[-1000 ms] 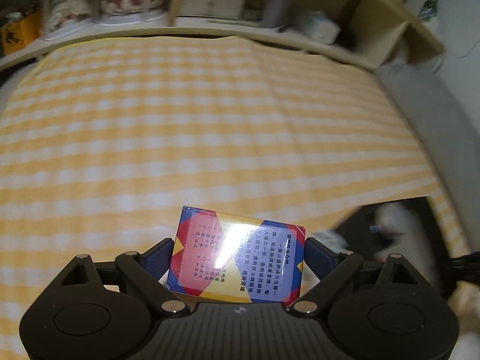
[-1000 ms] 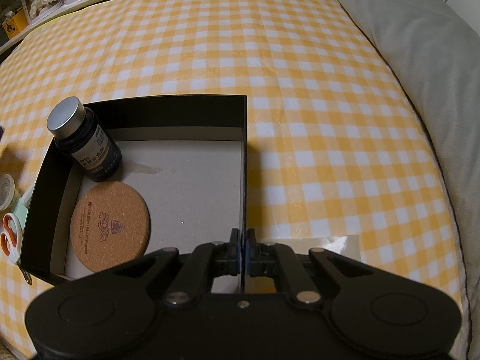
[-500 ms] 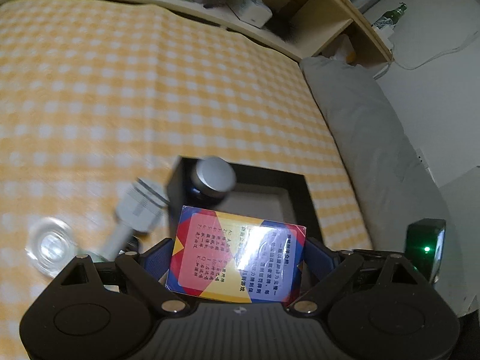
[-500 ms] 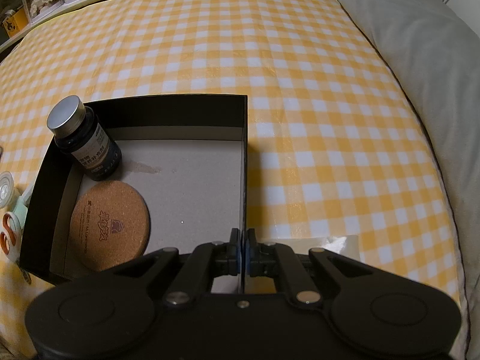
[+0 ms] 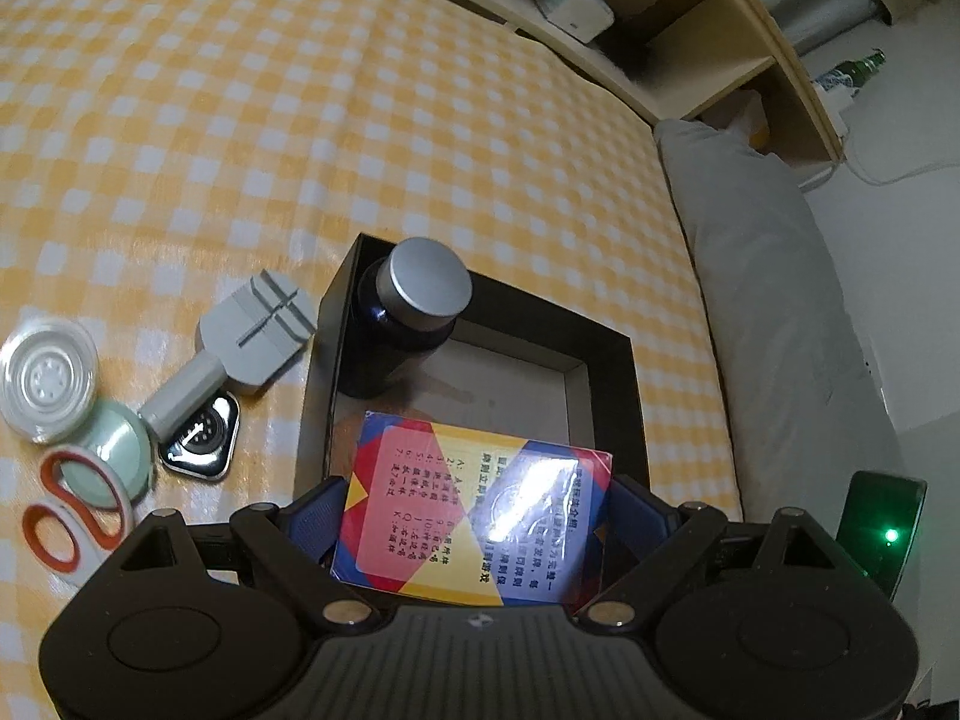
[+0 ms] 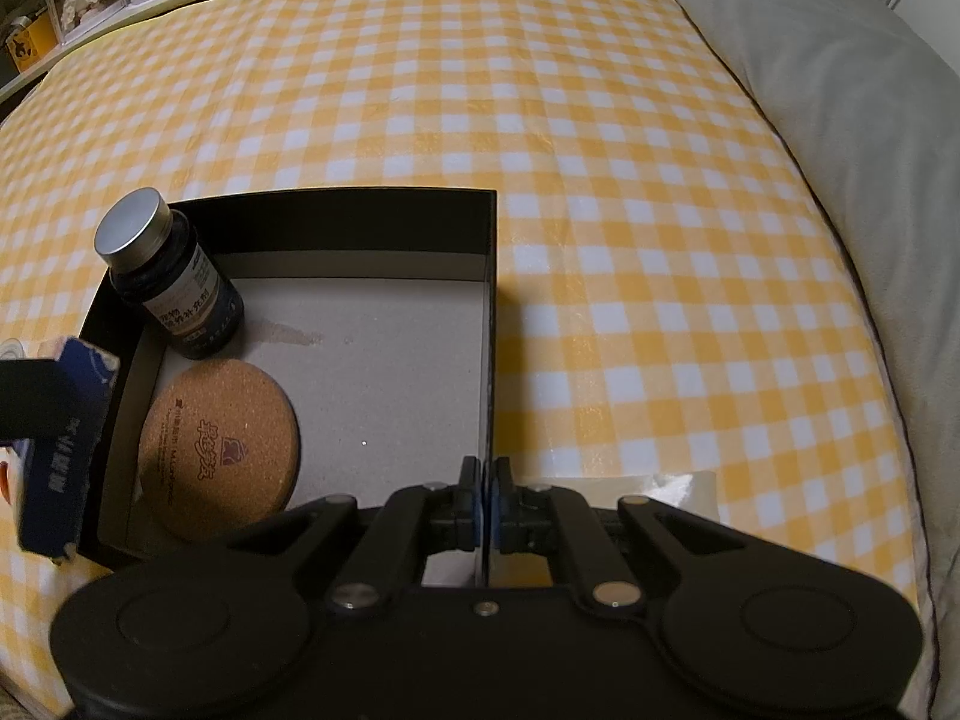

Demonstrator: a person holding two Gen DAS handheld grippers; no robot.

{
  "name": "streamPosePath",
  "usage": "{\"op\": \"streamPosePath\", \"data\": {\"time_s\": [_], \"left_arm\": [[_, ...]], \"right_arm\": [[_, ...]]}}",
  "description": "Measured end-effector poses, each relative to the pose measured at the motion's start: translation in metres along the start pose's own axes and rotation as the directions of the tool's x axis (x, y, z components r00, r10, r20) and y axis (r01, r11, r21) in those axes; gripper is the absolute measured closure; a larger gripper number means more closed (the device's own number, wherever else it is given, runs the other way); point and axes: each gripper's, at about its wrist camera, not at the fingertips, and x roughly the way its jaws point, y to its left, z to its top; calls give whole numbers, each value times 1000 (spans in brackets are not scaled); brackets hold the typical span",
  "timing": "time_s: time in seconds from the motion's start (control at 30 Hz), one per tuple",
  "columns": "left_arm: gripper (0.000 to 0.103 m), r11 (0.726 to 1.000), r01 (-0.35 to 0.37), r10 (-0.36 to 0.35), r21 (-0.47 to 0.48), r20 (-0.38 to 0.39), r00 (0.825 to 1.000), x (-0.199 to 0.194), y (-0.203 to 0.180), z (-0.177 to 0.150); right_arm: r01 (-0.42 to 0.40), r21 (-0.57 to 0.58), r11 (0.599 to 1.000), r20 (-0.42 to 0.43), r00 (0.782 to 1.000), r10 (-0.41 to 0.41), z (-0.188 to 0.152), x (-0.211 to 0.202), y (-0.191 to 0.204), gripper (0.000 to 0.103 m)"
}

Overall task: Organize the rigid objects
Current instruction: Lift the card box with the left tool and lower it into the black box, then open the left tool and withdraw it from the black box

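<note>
My left gripper (image 5: 477, 507) is shut on a blue, red and yellow card pack (image 5: 474, 516), held above the near left corner of the open black box (image 5: 612, 396). In the right wrist view the pack (image 6: 60, 438) hangs at the box's left side. A dark bottle with a silver cap (image 5: 414, 312) (image 6: 174, 282) stands in the box's far left corner. A round cork coaster (image 6: 219, 450) lies flat in front of it. My right gripper (image 6: 483, 504) is shut on the box's right wall (image 6: 491, 324).
Left of the box on the yellow check cloth lie a grey handled tool (image 5: 252, 336), a clear round lid (image 5: 48, 378), orange-handled scissors (image 5: 72, 516) and a triangular metal piece (image 5: 201, 441). A grey pillow (image 6: 840, 120) borders the right side. Shelves (image 5: 690, 30) stand behind.
The left gripper swung with the card pack from over bare cloth to over the black box. The pack now shows at the left edge of the right wrist view. The right gripper stayed put.
</note>
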Motion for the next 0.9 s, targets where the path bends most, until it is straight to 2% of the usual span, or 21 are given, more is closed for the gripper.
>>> {"op": "streamPosePath", "data": {"time_s": [0.33, 0.43, 0.53, 0.9], "left_arm": [[10, 999, -34, 34, 10, -4, 999, 2, -2, -6], [3, 999, -32, 32, -2, -1, 999, 0, -2, -6], [3, 997, -77, 77, 3, 12, 997, -3, -3, -7], [3, 996, -87, 87, 19, -3, 996, -3, -2, -7]], "right_arm": [[0, 0, 1000, -1, 1000, 0, 0, 0, 0, 99], [0, -1, 1000, -1, 1000, 0, 0, 0, 0, 99], [-1, -1, 1000, -2, 1000, 1, 0, 0, 0, 99], [4, -4, 1000, 1, 1000, -4, 0, -1, 1, 99]]}}
